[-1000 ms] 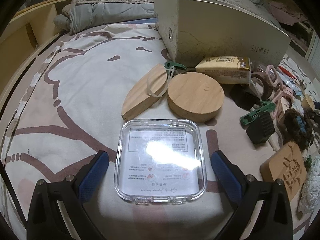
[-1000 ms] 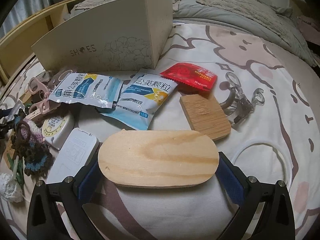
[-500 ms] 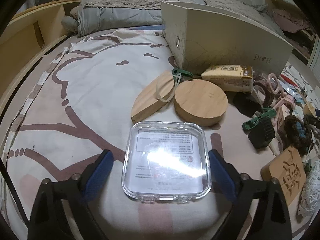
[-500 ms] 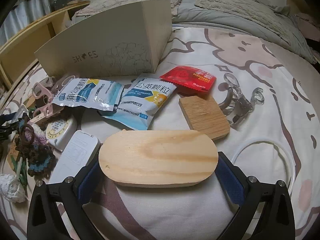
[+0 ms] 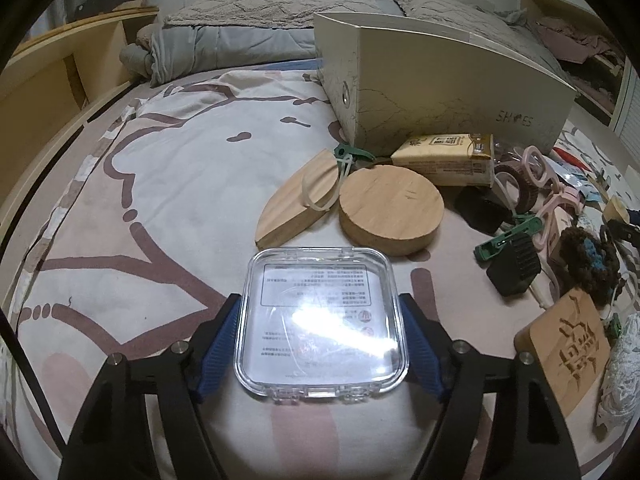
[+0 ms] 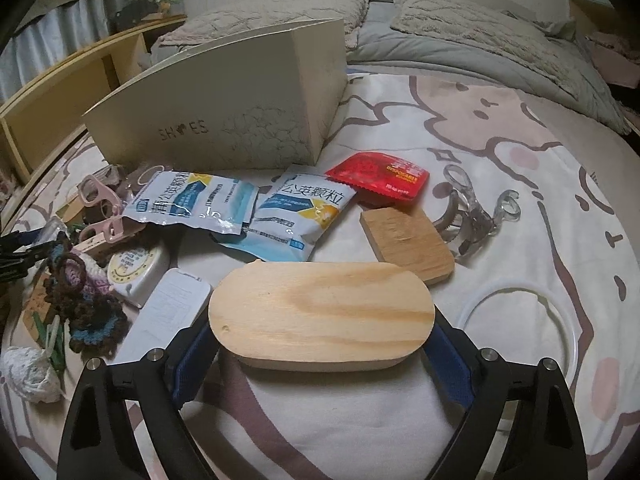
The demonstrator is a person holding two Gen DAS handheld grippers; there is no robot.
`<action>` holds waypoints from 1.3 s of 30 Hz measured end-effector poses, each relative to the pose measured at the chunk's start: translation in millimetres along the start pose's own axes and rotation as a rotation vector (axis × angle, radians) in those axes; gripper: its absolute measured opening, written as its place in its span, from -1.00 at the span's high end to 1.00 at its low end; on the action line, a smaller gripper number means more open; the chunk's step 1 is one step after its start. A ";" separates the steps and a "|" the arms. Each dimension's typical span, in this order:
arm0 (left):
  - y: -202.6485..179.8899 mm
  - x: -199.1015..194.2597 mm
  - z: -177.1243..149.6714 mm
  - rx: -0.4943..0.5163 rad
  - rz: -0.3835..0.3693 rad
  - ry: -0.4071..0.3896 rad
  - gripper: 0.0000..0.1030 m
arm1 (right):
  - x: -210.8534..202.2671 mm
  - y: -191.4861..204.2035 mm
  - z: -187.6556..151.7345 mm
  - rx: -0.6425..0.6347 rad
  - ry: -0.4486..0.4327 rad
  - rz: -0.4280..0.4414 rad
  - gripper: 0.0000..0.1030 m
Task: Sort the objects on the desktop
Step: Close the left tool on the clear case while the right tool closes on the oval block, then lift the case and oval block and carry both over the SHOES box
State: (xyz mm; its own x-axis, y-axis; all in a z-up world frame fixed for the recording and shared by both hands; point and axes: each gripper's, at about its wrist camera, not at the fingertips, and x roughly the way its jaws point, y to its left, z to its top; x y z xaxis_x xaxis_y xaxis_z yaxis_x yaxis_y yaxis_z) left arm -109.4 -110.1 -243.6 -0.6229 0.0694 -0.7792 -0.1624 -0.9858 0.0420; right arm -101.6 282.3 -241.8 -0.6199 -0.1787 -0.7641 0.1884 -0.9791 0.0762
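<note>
In the left wrist view a clear plastic box (image 5: 322, 320) with a printed sheet inside lies on the patterned bedspread. My left gripper (image 5: 320, 304) straddles it, its jaws closing, and both blue pads (image 5: 222, 340) press against the box's sides. In the right wrist view an oval wooden board (image 6: 320, 312) lies flat between the fingers of my right gripper (image 6: 323, 322). Those jaws are closing too, and the blue pads (image 6: 448, 364) meet the board's two rounded ends.
A cream shoe box (image 5: 440, 92) stands at the back. Near the left gripper lie a round wooden disc (image 5: 392, 208), a half-oval wooden piece (image 5: 296, 208) and a carved wooden tile (image 5: 564, 348). Sachets (image 6: 304, 208), a red packet (image 6: 380, 176), a square wooden block (image 6: 408, 240), a clear clip (image 6: 472, 216).
Both grippers have narrowed: the left pads came in from well apart to touch the clear box, and the right pads drew in against the oval board's ends. The objects have stayed in place.
</note>
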 end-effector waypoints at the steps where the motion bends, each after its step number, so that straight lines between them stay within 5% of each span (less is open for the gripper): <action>1: 0.1 -0.1 0.1 0.001 0.001 -0.001 -0.47 | 0.5 0.0 0.2 -0.001 0.002 0.002 -0.82; 20: -1.3 -26.1 18.4 -0.015 -0.014 -0.059 -0.47 | -18.1 9.4 10.3 -0.032 -0.058 0.055 -0.82; 39: -33.9 -73.6 82.4 0.005 -0.056 -0.197 -0.47 | -64.6 34.3 64.5 -0.053 -0.221 0.107 -0.82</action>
State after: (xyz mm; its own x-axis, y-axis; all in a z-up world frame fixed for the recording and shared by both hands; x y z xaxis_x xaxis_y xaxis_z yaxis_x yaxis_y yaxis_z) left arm -121.1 -69.2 -136.1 -0.7506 0.1531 -0.6428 -0.2044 -0.9789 0.0056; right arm -104.2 254.0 -148.6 -0.7447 -0.3039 -0.5942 0.2983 -0.9480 0.1110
